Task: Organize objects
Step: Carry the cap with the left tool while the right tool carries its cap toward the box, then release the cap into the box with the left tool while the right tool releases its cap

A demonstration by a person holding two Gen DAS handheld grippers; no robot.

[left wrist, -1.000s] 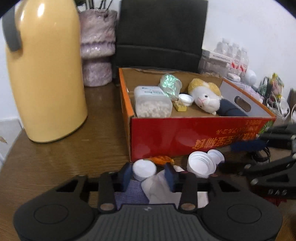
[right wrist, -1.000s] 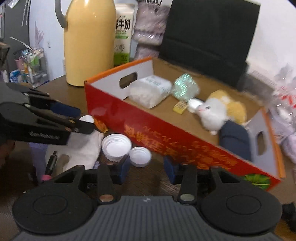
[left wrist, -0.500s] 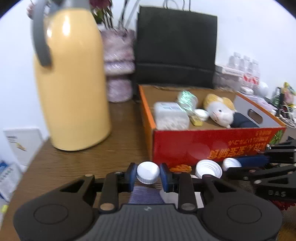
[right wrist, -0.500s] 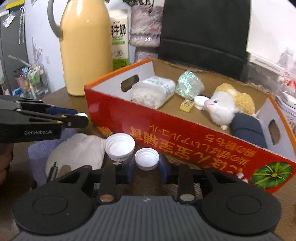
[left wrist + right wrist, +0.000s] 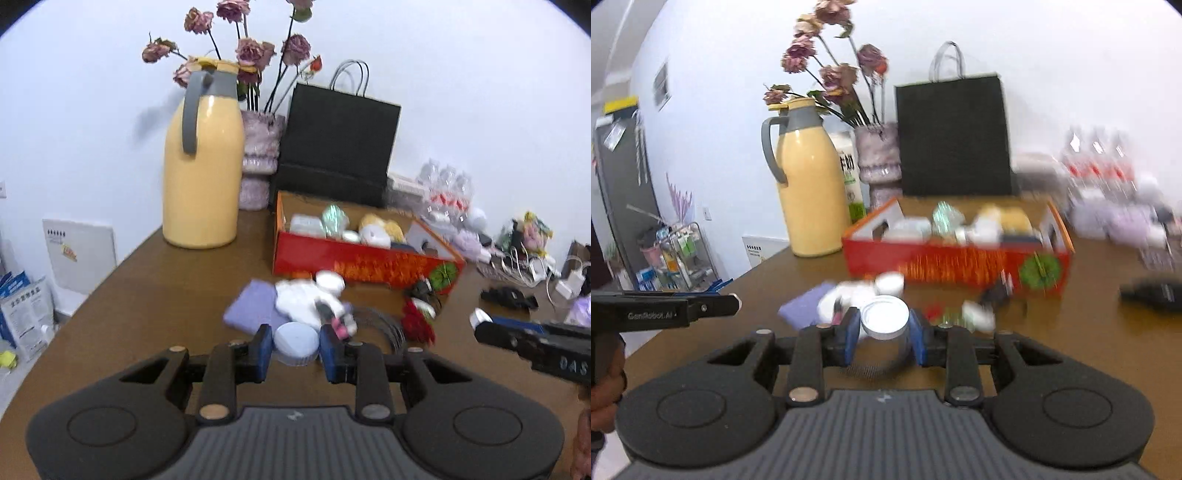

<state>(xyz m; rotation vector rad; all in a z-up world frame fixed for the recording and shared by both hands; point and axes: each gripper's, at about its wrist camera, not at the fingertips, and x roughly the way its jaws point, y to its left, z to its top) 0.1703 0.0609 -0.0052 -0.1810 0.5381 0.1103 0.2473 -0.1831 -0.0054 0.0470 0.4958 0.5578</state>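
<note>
my left gripper point(image 5: 295, 350) has its blue pads clamped on a white bottle cap point(image 5: 296, 341), one pad on each side, the cap lifted clear of the table point(image 5: 155, 291). my right gripper point(image 5: 884, 334) is closed on a small clear jar point(image 5: 884, 323) with a white rim at its mouth; its jaws narrowed onto it within the last second and the pads now press both sides of it.

just beyond both sets of fingers a small pile lies on the brown table: a lilac cloth point(image 5: 253, 306), a white crumpled cloth point(image 5: 301, 301) touching it, and another white cap point(image 5: 330, 281) near the red box. the red cardboard box point(image 5: 365, 264) stands behind the pile, holding a plush toy, a clear tub and other blurred bits. left of it stands a tall yellow jug point(image 5: 203, 173), with a vase of dried roses point(image 5: 260, 158) and a black paper bag point(image 5: 338, 144) behind. in the right view everything past the jar is smeared.
</note>
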